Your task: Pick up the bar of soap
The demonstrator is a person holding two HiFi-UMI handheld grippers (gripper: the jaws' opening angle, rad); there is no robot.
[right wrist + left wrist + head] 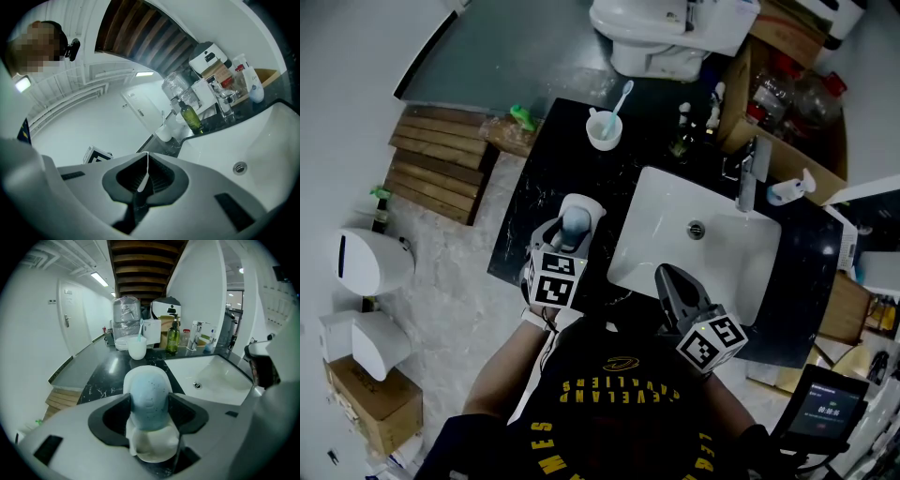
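A pale blue bar of soap (574, 223) (149, 394) lies in a white soap dish (592, 205) (152, 448) on the black marble counter (534, 178), left of the sink. My left gripper (571, 232) (150, 405) points steeply down at it. Its black pads touch the soap's two sides with no gap showing, and the soap rests in the dish. My right gripper (667, 274) (146, 157) hangs over the sink's front rim, jaws shut together with nothing between them.
A white sink basin (670, 211) with a chrome faucet (748, 173) lies to the right. At the counter's back stand a white cup with a toothbrush (605, 129) and a green bottle (172, 337). Wooden steps (436, 159) lie left of the counter.
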